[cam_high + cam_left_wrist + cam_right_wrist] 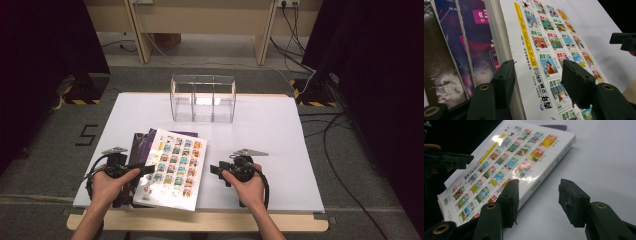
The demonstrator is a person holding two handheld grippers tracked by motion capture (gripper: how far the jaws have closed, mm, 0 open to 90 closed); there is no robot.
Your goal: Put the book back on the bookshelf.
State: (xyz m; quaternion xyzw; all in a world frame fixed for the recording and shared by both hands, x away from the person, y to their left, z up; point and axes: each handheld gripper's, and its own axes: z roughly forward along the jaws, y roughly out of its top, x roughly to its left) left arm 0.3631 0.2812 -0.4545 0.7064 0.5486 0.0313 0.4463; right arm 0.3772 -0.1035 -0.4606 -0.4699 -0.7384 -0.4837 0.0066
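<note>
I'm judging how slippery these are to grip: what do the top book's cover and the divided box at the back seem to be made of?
Top book: looks like glossy coated paper or card; a bright glare patch sits on its printed cover in the right gripper view.
Divided box: probably clear acrylic or similar rigid plastic; the table shows through its walls.

Grey floor (45, 135), black curtains (45, 40), wooden desk legs (142, 35), floor cables (345, 150)

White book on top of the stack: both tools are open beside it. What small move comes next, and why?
Probably ease the left tool forward and close it on the white book. Its open jaws already straddle that book's near edge in the left gripper view, with nothing gripped. The right tool stands open over the bare white table beside the book's other side, so it could steady or lift there afterwards.
</note>
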